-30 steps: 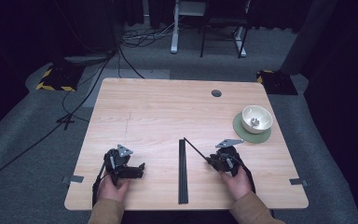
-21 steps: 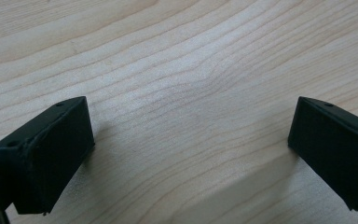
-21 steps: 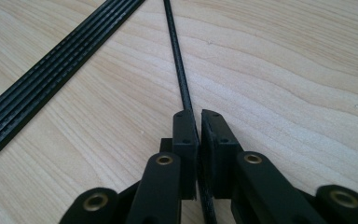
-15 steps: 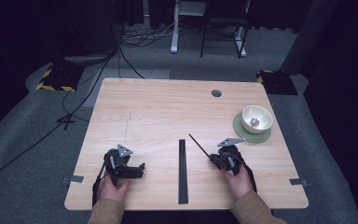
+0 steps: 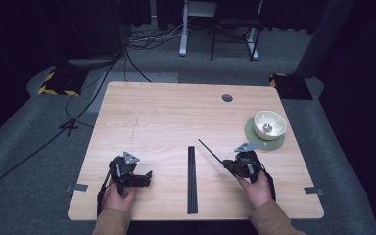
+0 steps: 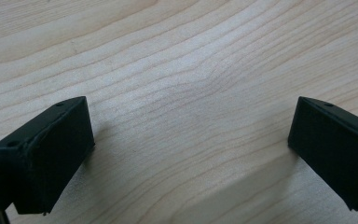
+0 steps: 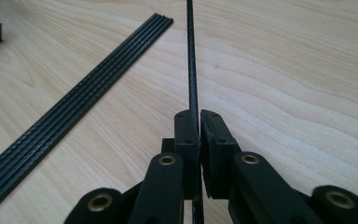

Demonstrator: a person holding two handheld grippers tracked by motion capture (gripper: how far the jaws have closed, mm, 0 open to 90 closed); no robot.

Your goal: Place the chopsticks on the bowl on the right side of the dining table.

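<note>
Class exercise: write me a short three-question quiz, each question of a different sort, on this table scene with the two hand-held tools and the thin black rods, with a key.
1. True or false: the right tool is shut on a thin black rod.
2. Which best describes the left tool?
A. jaws open over bare wood
B. shut on a rod
C. holding the bowl
3. Fill in: the cream ceramic bowl stands on a round ____ plate near the right edge of the light wooden table.

Key: 1 true. 2 A. 3 green. The row of black rods lies flat between the two hands.
</note>
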